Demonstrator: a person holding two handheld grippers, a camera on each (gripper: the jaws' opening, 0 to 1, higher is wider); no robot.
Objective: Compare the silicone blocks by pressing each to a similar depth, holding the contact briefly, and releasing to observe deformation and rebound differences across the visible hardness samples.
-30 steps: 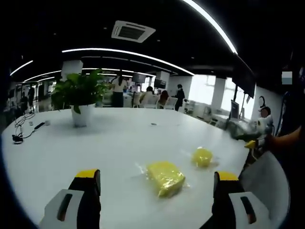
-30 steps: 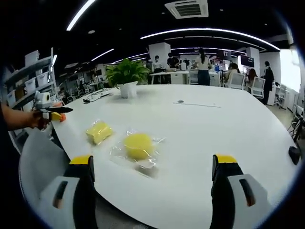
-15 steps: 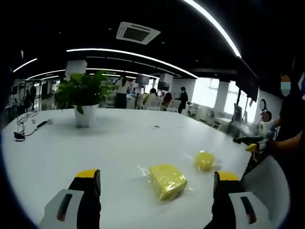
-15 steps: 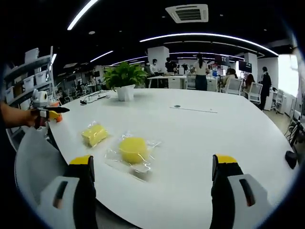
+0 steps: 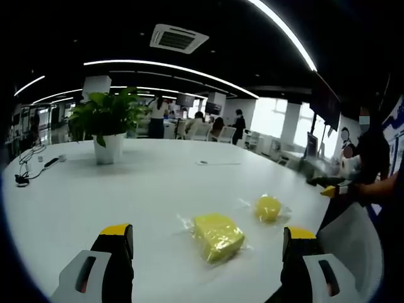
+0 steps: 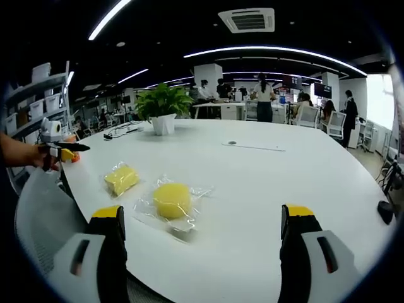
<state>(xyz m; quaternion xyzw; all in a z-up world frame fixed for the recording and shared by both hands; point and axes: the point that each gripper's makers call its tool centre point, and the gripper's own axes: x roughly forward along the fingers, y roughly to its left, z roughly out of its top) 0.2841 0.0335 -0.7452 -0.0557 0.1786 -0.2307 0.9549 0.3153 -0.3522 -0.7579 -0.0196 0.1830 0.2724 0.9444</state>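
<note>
- Yellow rectangular silicone block (image 5: 218, 235) in clear wrap lies flat on the white round desk (image 5: 126, 189), near its edge.
- Yellow round silicone block (image 6: 172, 200), also in clear wrap, sits just beside it; apart, not touching.
- Left gripper (image 5: 205, 252): fingers (image 5: 117, 243) spread wide, released, holding nothing, above the desk.
- Right gripper (image 6: 202, 233): fingers (image 6: 295, 222) likewise wide apart, touching nothing.
- Green potted plant (image 5: 107, 126) stands well behind.

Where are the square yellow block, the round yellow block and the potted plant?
square yellow block (image 5: 218, 235), left gripper view, on its top face
round yellow block (image 6: 172, 200), right gripper view, on its top face
potted plant (image 5: 108, 148), left gripper view, on the white pot
</note>
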